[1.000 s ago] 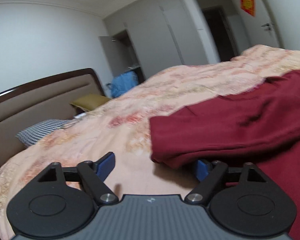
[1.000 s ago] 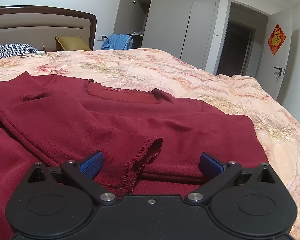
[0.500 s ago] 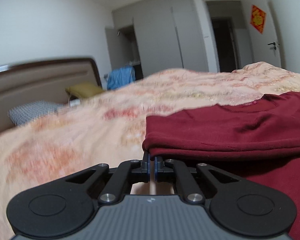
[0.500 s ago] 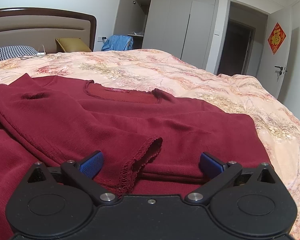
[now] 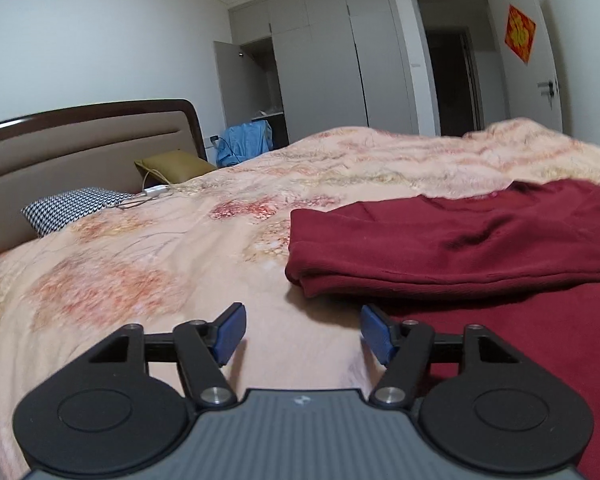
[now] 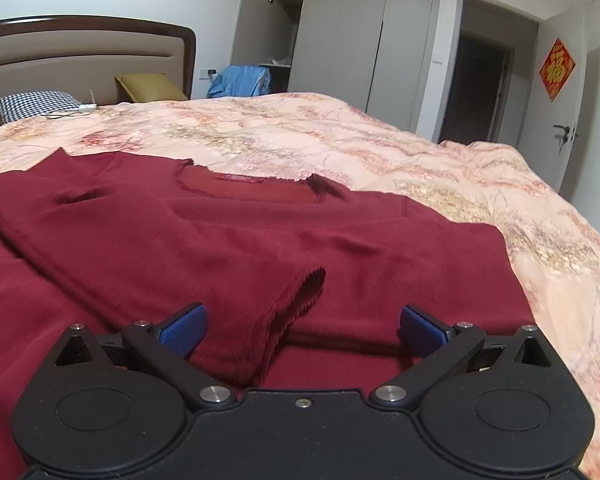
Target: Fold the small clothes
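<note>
A dark red sweater lies flat on the bed with its neckline toward the far side and one sleeve folded across its front, cuff open toward me. My right gripper is open and empty, low over the sweater just behind that cuff. In the left wrist view the sweater's folded left edge lies ahead and to the right. My left gripper is open and empty over the bedspread, just short of that edge.
The bed has a peach floral bedspread. A checked pillow, a yellow cushion and a cable lie by the headboard. Grey wardrobes and a doorway stand beyond the bed.
My left gripper shut at the sweater's folded edge half a second ago, then opened again and now sits a little back from it. My right gripper stayed open and barely moved.
</note>
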Motion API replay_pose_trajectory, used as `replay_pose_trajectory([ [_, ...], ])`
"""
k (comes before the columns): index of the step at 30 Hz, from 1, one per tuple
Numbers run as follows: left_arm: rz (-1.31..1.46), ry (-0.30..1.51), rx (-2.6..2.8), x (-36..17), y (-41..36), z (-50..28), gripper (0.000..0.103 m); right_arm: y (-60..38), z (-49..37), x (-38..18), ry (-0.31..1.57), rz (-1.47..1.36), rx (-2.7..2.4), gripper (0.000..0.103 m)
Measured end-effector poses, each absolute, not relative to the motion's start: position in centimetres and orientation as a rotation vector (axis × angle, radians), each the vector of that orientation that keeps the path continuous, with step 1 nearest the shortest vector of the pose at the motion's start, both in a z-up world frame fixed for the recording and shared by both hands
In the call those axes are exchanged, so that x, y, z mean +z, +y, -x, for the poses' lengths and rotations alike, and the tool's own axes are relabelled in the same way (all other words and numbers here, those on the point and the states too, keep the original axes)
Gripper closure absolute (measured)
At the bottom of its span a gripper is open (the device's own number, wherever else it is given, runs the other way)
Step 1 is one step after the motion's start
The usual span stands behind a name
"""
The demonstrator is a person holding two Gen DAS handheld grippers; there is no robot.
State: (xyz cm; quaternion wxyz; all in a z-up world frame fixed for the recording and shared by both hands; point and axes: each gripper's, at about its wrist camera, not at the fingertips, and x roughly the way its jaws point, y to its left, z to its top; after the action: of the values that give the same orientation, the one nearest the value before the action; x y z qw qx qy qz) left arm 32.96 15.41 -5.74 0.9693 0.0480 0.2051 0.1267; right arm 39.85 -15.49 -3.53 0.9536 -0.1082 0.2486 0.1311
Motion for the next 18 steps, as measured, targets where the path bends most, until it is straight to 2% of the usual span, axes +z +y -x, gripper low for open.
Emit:
replay_pose_trajectory([
  [5,-0.051,0.435,0.213,-5.0,14.0,-28.9,0.013,-17.5,-34.5,-3.0,0.518,0.336,0.275,0.000],
  [7,-0.030,0.457,0.184,-5.0,13.2,-27.3,0.009,-18.8,-31.6,-3.2,0.505,0.376,0.265,0.000],
  [13,0.037,0.554,0.119,-6.4,10.8,-23.1,0.004,-23.6,-23.7,-4.1,0.544,0.330,0.216,0.000],
  [18,0.088,0.591,0.130,-7.3,9.8,-19.9,0.001,-27.9,-19.6,-4.9,0.565,0.089,0.168,0.000],
])
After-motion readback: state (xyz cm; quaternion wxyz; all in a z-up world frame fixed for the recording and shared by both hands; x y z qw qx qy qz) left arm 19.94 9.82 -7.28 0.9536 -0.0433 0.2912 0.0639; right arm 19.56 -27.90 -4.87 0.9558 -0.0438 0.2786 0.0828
